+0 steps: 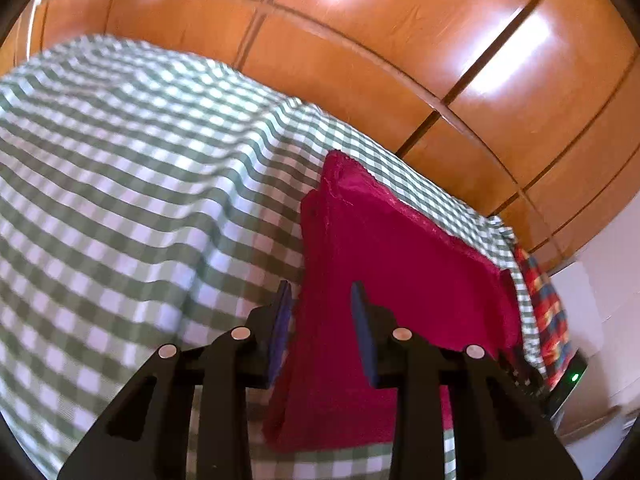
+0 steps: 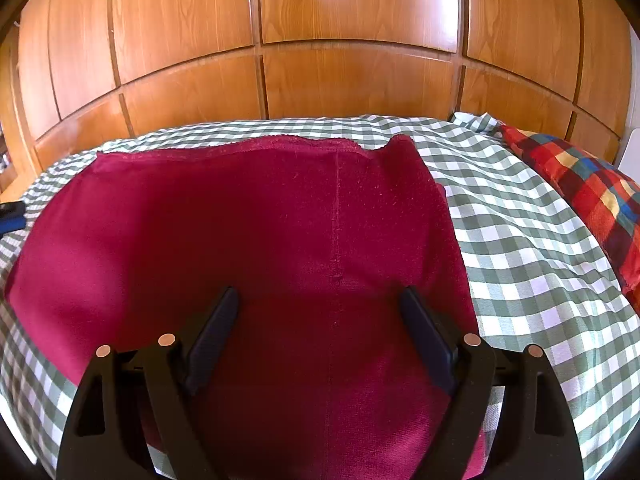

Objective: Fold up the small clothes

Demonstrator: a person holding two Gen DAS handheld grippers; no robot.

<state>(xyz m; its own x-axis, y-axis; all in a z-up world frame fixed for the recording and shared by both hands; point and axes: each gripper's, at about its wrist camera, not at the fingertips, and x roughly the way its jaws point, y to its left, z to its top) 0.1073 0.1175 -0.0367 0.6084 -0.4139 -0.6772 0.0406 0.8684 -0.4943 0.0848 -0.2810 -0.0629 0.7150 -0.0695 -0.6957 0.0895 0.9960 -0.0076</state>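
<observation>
A dark red garment (image 2: 256,232) lies spread flat on the green-and-white checked bed cover (image 2: 520,240); a seam runs down its middle. My right gripper (image 2: 318,296) hovers over its near part, jaws wide open with nothing between them. In the left wrist view the same red garment (image 1: 400,248) lies to the right. My left gripper (image 1: 321,290) hangs over its left edge, tilted. Its blue pads (image 1: 362,312) stand a narrow gap apart and do not press on the cloth. The picture is blurred.
Glossy wooden wardrobe doors (image 2: 352,40) rise right behind the bed. A red, blue and yellow plaid cloth (image 2: 592,200) lies at the bed's right edge. Bare checked cover (image 1: 140,180) stretches left of the garment. A black device with a green light (image 1: 568,380) shows at the right.
</observation>
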